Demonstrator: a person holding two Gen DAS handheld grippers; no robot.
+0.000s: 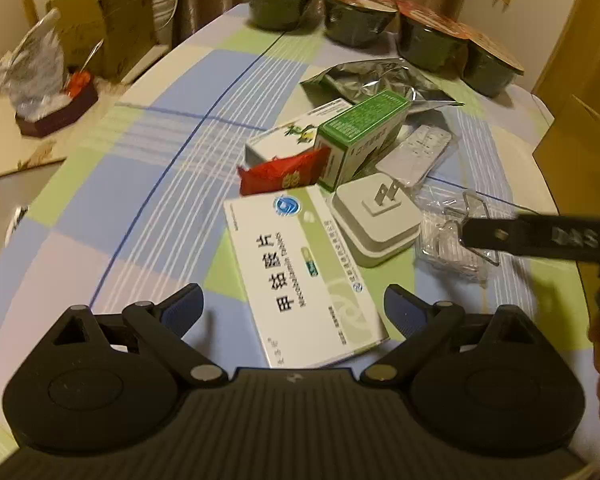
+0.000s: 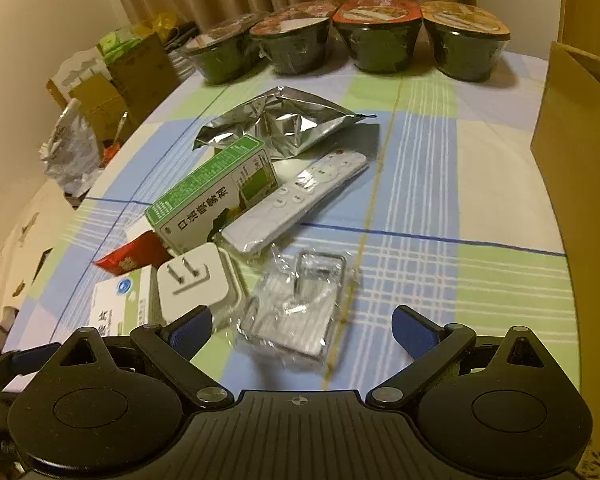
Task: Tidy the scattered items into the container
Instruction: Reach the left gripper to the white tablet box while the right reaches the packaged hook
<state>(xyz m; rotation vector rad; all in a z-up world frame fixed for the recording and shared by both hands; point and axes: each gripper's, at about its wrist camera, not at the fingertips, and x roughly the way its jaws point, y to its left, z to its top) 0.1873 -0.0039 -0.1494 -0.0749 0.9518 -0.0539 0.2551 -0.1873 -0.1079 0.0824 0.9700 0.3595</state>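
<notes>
While spread wide, right hand-held gripper (image 2: 302,330) over wrapped clear tray (image 2: 296,308), cardboard box (image 2: 580,152) at table edge.

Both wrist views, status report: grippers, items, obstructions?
Left gripper open over white medicine box. Right gripper open over clear plastic packet. Items all on table; cardboard box at right. Nothing in the way.

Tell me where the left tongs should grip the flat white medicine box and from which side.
Grip the white medicine box across its two long edges, coming from its near short end. It lies flat, pointing lengthwise at the open left tongs, and the white plug adapter crowds its far right side, so the near end looks freest.
</notes>
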